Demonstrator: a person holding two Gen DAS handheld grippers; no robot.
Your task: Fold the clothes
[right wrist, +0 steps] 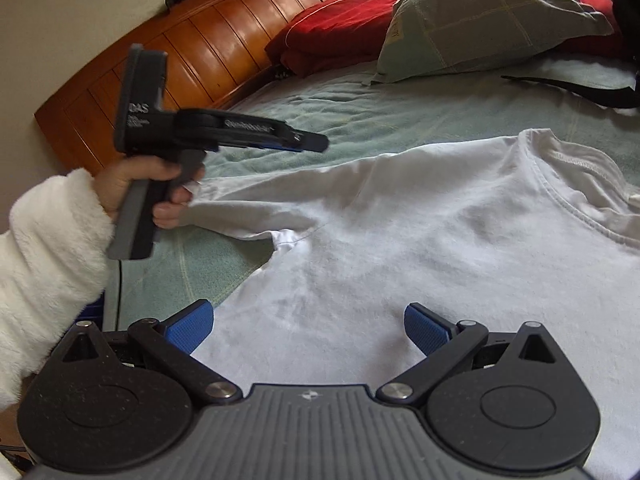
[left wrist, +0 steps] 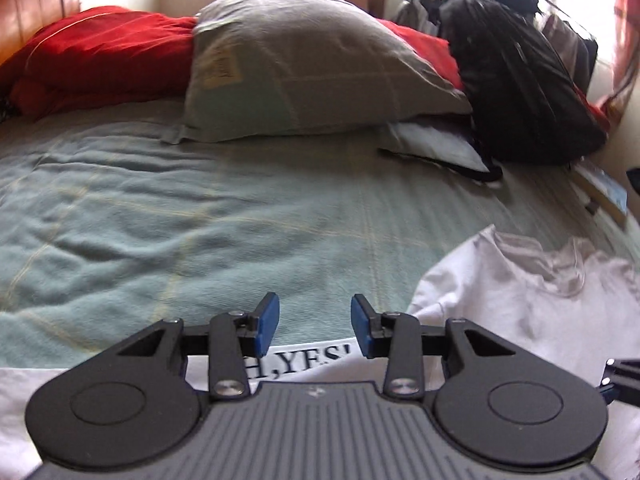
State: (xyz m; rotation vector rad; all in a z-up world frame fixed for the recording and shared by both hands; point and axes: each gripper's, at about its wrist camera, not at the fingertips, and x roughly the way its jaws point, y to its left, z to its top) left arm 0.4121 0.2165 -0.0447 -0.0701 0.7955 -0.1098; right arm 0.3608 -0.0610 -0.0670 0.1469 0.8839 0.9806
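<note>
Right gripper (right wrist: 308, 330) jaws spread over white T-shirt (right wrist: 400, 232) lying flat; left gripper (left wrist: 314, 328) jaws parted, empty, near sleeve (right wrist: 256, 196); likely a sleeve-fold stage, needing an edge grasp

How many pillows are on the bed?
2 that I can tell. A grey-green pillow sits at the head of the bed, leaning on red bedding. A white pillow lies flatter beside it, partly under the black backpack. More may be hidden behind.
</note>
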